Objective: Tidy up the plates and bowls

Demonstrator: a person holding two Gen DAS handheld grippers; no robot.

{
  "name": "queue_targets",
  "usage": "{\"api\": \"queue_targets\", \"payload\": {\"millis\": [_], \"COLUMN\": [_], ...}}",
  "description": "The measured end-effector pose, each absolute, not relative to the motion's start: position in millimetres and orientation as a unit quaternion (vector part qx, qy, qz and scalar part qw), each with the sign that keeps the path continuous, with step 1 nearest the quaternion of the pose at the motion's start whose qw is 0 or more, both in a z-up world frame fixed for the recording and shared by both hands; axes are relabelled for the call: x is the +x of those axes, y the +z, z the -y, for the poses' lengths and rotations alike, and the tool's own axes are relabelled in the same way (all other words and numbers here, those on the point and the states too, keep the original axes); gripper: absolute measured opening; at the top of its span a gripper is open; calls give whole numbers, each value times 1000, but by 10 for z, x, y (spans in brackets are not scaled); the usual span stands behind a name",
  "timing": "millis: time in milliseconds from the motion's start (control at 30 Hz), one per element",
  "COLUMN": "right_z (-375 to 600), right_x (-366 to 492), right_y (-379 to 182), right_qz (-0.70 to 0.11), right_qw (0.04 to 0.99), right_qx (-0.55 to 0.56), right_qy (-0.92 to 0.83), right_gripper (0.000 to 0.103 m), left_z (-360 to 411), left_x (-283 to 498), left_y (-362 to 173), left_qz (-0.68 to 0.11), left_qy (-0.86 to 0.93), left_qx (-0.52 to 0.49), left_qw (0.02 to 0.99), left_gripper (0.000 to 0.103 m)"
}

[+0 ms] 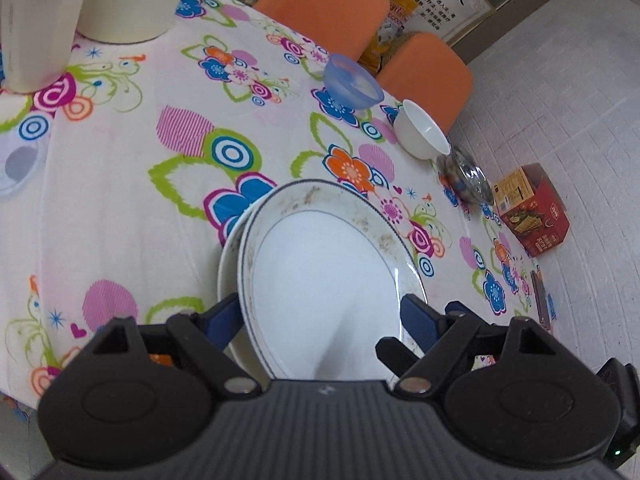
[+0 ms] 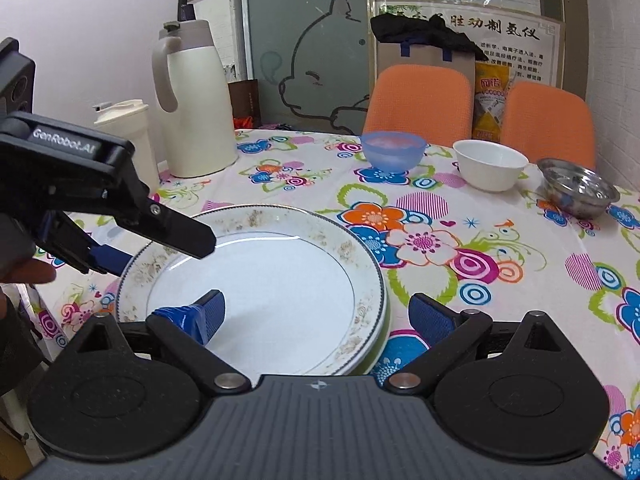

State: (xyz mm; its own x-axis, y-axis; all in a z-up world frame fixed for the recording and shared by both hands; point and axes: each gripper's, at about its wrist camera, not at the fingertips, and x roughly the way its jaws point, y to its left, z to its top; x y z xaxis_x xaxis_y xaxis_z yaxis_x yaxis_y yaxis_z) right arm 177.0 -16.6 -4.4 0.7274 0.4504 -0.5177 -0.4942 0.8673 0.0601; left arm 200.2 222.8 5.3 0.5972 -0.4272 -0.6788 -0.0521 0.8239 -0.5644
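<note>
Plates [image 2: 264,280] are stacked two high on the flowery tablecloth [image 2: 500,240], near my edge. My left gripper [image 2: 160,246] has its fingers spread wide around the top plate's rim, not clamped. Right gripper [image 2: 320,316] hangs open over the near side. Blue bowl [image 2: 393,151], white bowl [image 2: 490,164] and steel bowl [image 2: 578,192] line the far edge.

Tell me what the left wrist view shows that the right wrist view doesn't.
Only the left wrist view: a red and yellow cardboard box on the floor. Only the right wrist view: the cream thermos jug's grey lid and the left tongs open around the plate's rim. Both: stacked white floral-rimmed plates, translucent blue plastic bowl, white ceramic bowl, shiny metal bowl.
</note>
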Motion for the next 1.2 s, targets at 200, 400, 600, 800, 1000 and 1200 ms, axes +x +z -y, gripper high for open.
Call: {"api": "queue_targets", "payload": {"millis": [200, 400, 600, 800, 1000, 1200], "right_z": [60, 154, 222, 353, 844, 1496], "right_x": [1689, 1756, 1803, 1802, 2017, 2325], "right_y": [16, -63, -128, -107, 10, 127], "right_qz": [-249, -271, -281, -279, -281, -280], "right_qw": [931, 929, 929, 931, 939, 952], "right_qx": [-58, -46, -35, -19, 25, 32], "right_qy": [262, 246, 239, 235, 196, 123], "right_gripper": [86, 86, 86, 86, 86, 86], "left_z": [-2144, -2216, -2246, -2286, -2043, -1511], "left_x": [1951, 1925, 1869, 1861, 2027, 2404], "left_y": [149, 148, 282, 368, 456, 562], "left_qz": [-433, -442, -432, -400, -402, -409], "left_qy": [-97, -111, -114, -90, -101, -146], "left_qx": [-232, -245, -228, -231, -192, -157], "left_qw": [866, 856, 865, 882, 889, 887], "left_gripper": [83, 83, 83, 83, 83, 83]}}
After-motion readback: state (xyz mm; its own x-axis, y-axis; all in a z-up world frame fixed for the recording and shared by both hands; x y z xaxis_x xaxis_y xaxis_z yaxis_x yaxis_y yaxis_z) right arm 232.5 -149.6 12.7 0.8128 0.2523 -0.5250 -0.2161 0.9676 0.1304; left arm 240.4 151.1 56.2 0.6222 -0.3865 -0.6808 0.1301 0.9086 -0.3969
